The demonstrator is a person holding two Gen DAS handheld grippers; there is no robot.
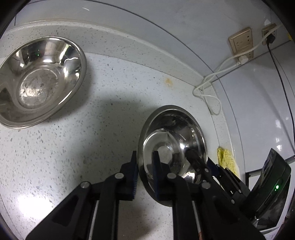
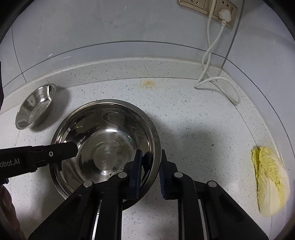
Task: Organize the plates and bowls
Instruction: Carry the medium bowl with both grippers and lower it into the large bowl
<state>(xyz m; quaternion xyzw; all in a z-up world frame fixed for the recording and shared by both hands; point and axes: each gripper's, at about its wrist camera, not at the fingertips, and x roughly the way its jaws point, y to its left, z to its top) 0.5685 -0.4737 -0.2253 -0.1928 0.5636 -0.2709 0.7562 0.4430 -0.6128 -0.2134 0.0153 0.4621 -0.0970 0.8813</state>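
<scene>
Counter: pale speckled stone worktop (image 2: 193, 129) with a raised back lip, grey tiled wall behind; an orange stain near the lip.
Wall fittings: beige socket plate (image 2: 208, 11) with a white plug, its white cable (image 2: 217, 81) looping down onto the counter.
Near bowl: steel bowl (image 2: 105, 140) standing upright on the counter, open side up, in front of both tools.
Left gripper (image 1: 145, 166): jaws pinched on the near bowl's left rim, one pad outside, one inside the wall.
Right gripper (image 2: 150, 166): jaws pinched on the same bowl's right rim, one pad inside, one outside.
Second bowl: another steel bowl (image 1: 38, 79), well apart to the left, near the back lip, untouched.
Cabbage: wedge of napa cabbage (image 2: 271, 182) lying at the counter's right end, apart from the bowls.
</scene>
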